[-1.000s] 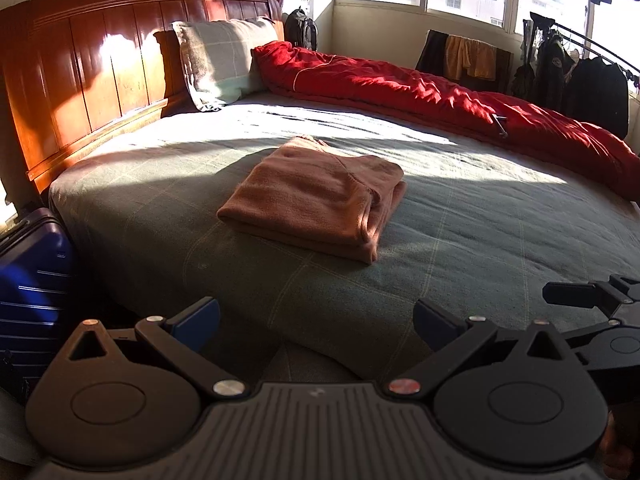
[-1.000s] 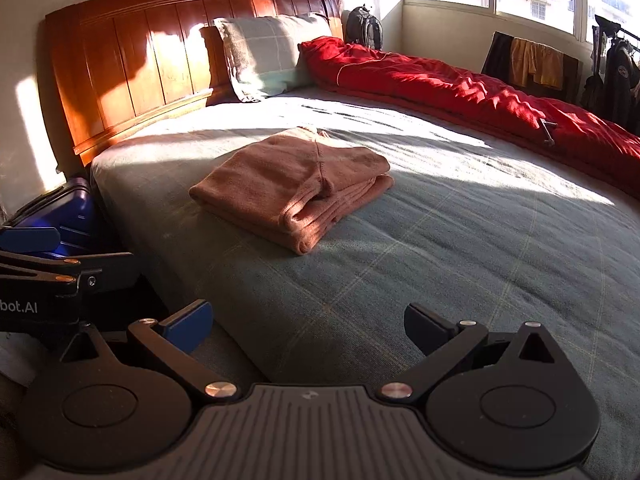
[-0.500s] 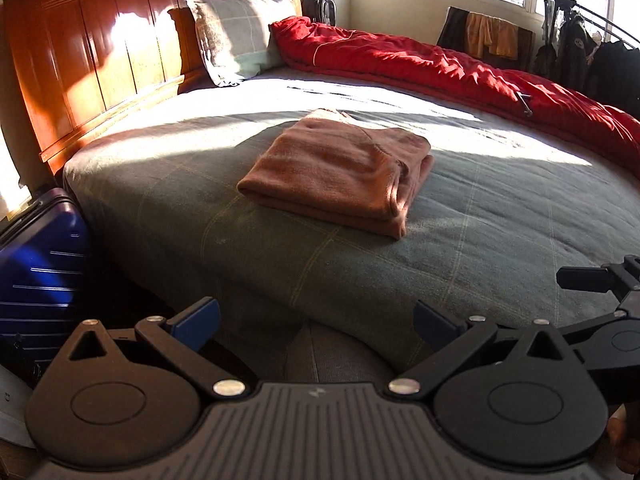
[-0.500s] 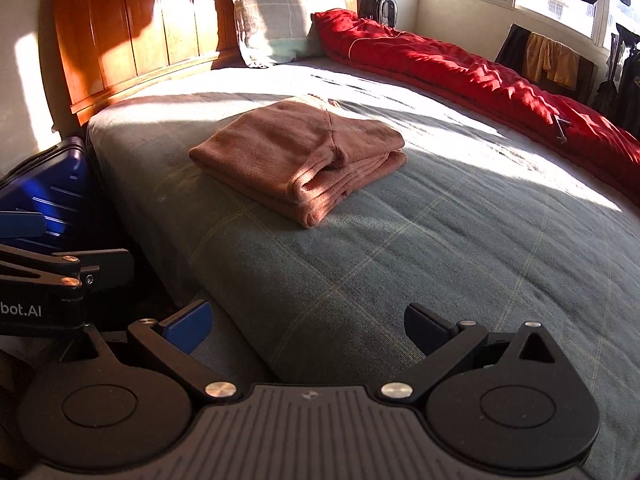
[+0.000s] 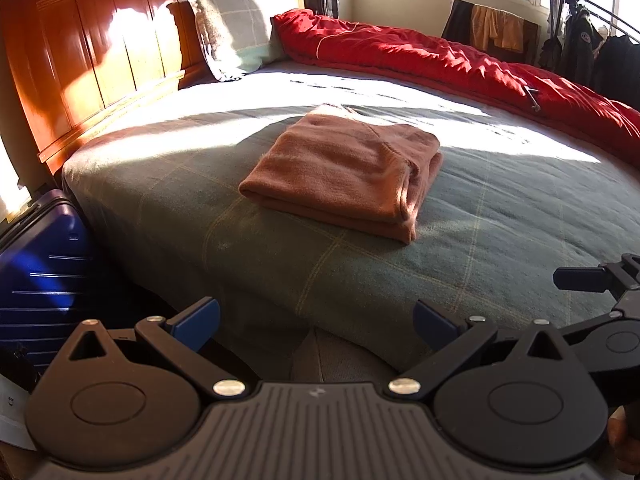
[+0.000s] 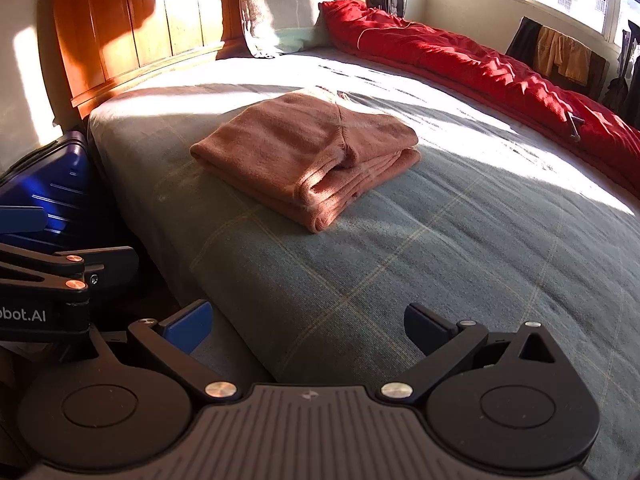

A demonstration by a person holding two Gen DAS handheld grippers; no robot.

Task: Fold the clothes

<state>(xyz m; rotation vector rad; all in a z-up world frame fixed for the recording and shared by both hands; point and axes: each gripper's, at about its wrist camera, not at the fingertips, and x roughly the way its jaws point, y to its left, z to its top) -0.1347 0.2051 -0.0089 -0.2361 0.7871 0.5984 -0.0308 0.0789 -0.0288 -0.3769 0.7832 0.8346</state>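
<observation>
Blue-padded jaws stood spread on both tools, nothing between them: the left gripper (image 5: 316,318) and the right gripper (image 6: 308,322) hung short of the bed's near edge, well apart from the cloth. Out at twelve o'clock from the left, eleven from the right, the rust-brown garment (image 5: 344,168) lay on the grey-green bedspread (image 6: 400,260), already a squared, stacked bundle with its folded edges toward the grippers. By my reckoning the folding was done; I saw no other loose garment on the bedspread, only the red duvet (image 5: 440,60) at one o'clock.
</observation>
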